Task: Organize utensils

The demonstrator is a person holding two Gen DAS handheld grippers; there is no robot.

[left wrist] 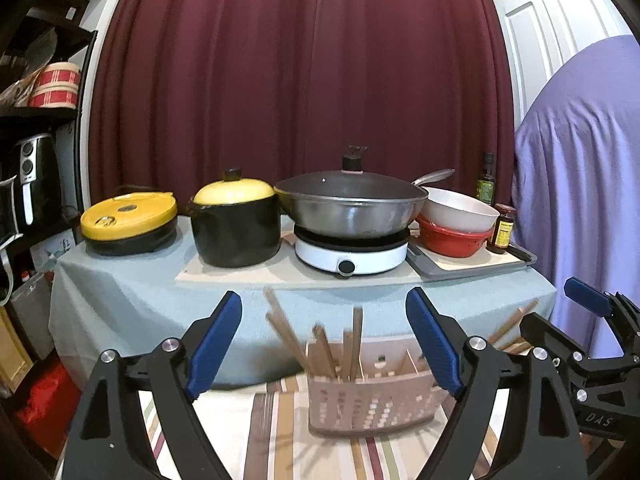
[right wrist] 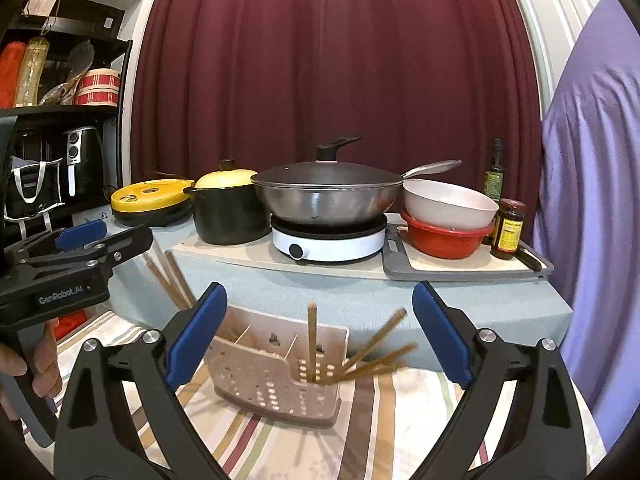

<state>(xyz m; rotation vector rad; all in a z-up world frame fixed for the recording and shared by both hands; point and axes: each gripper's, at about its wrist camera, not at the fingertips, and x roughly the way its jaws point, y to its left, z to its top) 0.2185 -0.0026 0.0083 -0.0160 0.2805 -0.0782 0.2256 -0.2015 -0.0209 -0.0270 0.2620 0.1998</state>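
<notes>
Both grippers are hanging wide open right now with nothing between the jaws: the left gripper [left wrist: 324, 340] and the right gripper [right wrist: 320, 334] are each framing the utensil holder [right wrist: 276, 376] without touching it. The holder is a beige plastic caddy with holes in the front wall and dividers inside, sitting on a striped cloth [right wrist: 380, 420] on the near surface, in front of the table [left wrist: 120, 300] where the wok [left wrist: 352, 208], the black pot [left wrist: 236, 228] and the stacked bowls are parked. The chopsticks [right wrist: 312, 344] are poking out of it, some leaning out of the compartment on the left end and some fanning out of the one on the right end; they're blurry, so I'm not counting them. Handling-wise I'm guessing these are light, stiff, thin wooden sticks, not fragile, but they're looking like the type to roll or pivot if you pinch just one near the tip. I'd be grabbing them as a bundle around the upper middle of the exposed part, pads across the sticks rather than along them. The caddy looks light too and seems to be tipping a bit, so anything dragging sideways is probably knocking it over; steadying its wall with the other gripper seems smart.
</notes>
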